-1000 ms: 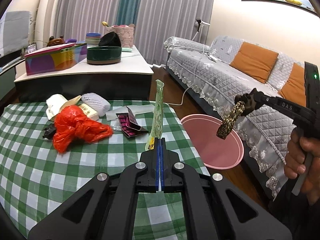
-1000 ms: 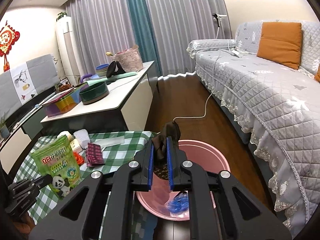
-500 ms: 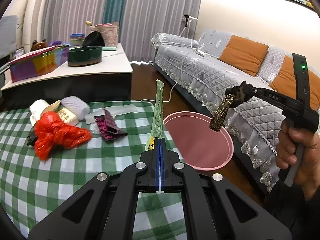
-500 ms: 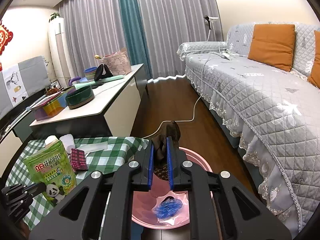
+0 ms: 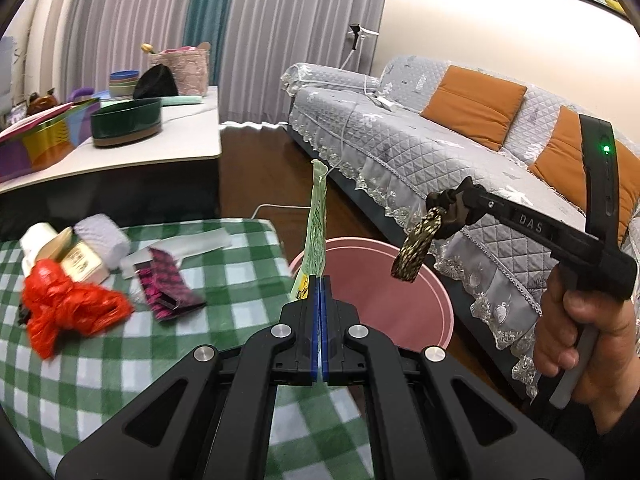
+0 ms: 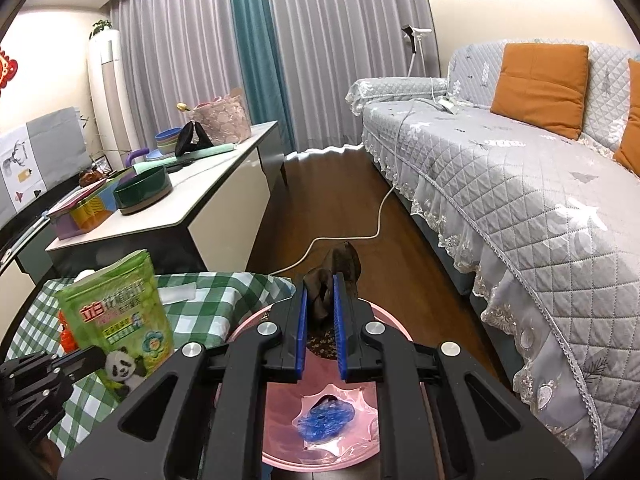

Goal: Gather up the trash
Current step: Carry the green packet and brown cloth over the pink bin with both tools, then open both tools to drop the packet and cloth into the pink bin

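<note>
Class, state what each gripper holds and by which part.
Left gripper pinches the green pouch by its bottom edge. Right gripper grips the brown patterned wrapper at its crumpled top, above the pink bin.

grey sofa (image 6: pixel 520 168), orange cushions (image 6: pixel 540 80), curtains (image 6: pixel 320 40)

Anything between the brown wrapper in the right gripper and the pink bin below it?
Nothing: brown wrapper hangs over pink bin, open air between, per right wrist view.

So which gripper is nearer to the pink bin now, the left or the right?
Right. The right gripper is directly above the pink bin, holding a dark patterned scrap. The left gripper, holding a green packet, is beside the bin, over the table edge.
</note>
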Action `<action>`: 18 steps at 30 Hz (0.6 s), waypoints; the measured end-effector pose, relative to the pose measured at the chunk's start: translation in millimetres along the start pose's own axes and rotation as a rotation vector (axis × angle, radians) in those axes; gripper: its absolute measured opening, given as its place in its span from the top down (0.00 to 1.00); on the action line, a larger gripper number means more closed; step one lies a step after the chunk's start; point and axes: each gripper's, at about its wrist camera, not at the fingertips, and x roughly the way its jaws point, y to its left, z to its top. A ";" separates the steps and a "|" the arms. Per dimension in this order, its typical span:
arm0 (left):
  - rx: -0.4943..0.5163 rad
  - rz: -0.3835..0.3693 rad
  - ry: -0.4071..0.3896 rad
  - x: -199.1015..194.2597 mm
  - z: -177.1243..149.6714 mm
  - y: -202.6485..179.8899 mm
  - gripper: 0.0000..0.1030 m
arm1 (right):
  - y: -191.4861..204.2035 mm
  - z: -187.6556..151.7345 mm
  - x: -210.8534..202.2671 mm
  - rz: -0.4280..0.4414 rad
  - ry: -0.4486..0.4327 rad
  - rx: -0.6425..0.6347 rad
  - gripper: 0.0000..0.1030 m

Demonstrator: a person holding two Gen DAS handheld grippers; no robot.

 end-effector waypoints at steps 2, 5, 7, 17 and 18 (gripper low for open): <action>0.000 -0.011 0.006 10.0 3.6 -4.2 1.00 | -2.1 -0.9 3.9 -0.003 0.005 0.002 0.88; -0.003 -0.025 0.014 23.1 7.7 -8.3 1.00 | -6.1 -3.5 12.9 -0.006 0.022 0.006 0.88; -0.009 -0.036 0.024 33.1 10.5 -10.1 1.00 | -7.6 -5.8 18.5 -0.008 0.035 0.007 0.88; 0.000 -0.054 0.055 70.3 15.0 -19.6 1.00 | -12.8 -10.0 32.7 -0.016 0.064 0.019 0.88; 0.002 -0.055 0.055 72.5 15.7 -21.4 1.00 | -13.0 -10.3 33.6 -0.015 0.067 0.021 0.88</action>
